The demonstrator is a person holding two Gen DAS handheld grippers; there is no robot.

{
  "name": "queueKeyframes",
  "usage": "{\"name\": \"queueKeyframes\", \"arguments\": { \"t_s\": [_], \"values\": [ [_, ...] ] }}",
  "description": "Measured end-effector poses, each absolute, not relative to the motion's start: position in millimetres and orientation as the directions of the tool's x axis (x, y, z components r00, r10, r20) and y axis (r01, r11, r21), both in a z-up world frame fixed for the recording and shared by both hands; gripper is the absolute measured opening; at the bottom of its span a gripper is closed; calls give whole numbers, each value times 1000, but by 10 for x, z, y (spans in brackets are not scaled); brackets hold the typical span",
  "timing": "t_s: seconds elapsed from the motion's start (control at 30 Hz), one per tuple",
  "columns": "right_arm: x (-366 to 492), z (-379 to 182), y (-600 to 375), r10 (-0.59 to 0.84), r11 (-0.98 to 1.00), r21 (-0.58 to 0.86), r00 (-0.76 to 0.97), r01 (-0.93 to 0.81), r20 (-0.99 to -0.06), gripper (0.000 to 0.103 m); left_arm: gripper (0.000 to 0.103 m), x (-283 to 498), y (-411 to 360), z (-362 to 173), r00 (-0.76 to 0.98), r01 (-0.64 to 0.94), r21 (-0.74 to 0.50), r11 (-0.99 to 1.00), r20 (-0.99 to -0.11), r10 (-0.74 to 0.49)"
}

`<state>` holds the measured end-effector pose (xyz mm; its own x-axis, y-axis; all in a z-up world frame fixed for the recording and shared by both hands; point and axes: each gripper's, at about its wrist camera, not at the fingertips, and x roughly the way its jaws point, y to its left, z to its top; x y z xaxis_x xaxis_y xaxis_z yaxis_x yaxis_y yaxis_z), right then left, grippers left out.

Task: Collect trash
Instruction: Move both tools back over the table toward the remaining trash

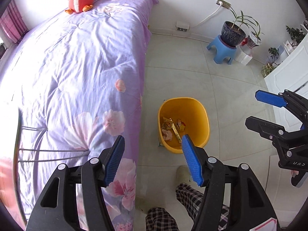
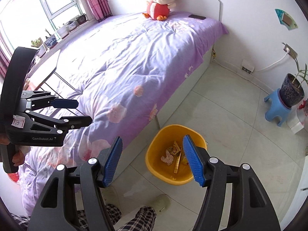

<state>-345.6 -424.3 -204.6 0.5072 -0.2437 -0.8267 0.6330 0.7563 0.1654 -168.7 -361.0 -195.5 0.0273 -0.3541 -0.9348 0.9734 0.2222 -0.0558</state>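
Trash point(image 2: 174, 155) is being kept inside a yellow bin point(image 2: 154, 165), which is standing on the pale tiled floor point(image 2: 231, 115) just beside the foot end of a bed point(image 2: 134, 57). Several crumpled wrappers, a pinkish crumpled tissue point(image 1: 167, 133) and a long golden strip point(image 1: 176, 132) are being seen at the bottom of the bin. The left gripper point(image 1: 153, 160) is being held above the edge of the bed and the bin, pointing steeply down; its blue pads are standing apart and nothing is being gripped between them. The right gripper point(image 2: 153, 160) is being held in the same way over the bin, its jaws about half open and empty. Each gripper is also being shown from the side in the other camera, with a clear gap between the fingers. The bed is being covered by a purple quilt with pink flowers, and a plush toy point(image 2: 160, 0) and a dark phone point(image 2: 196, 17) are lying near its head end. A potted plant point(image 1: 233, 31) is being carried by a blue stool point(image 1: 221, 50) by the wall. Checked trousers point(image 2: 142, 218) and a slipper point(image 2: 160, 202) of the person are being seen below.
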Motion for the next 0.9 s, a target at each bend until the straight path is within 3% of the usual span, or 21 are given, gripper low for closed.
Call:
{"name": "queueKeyframes", "arguments": {
  "t_s": [0.47, 0.9],
  "values": [
    [-2717, -1241, -3313, -142, 897, 179, 648, 403, -748, 66, 62, -1156, -2077, -1360, 170, 860, -62, 506, -901, -399],
    [-2042, -908, -2574, -12, 964, 179, 706, 196, -708, 66, 62, -745, -905, -1126, 318, 661, -81, 746, -870, -376]
  ]
}}
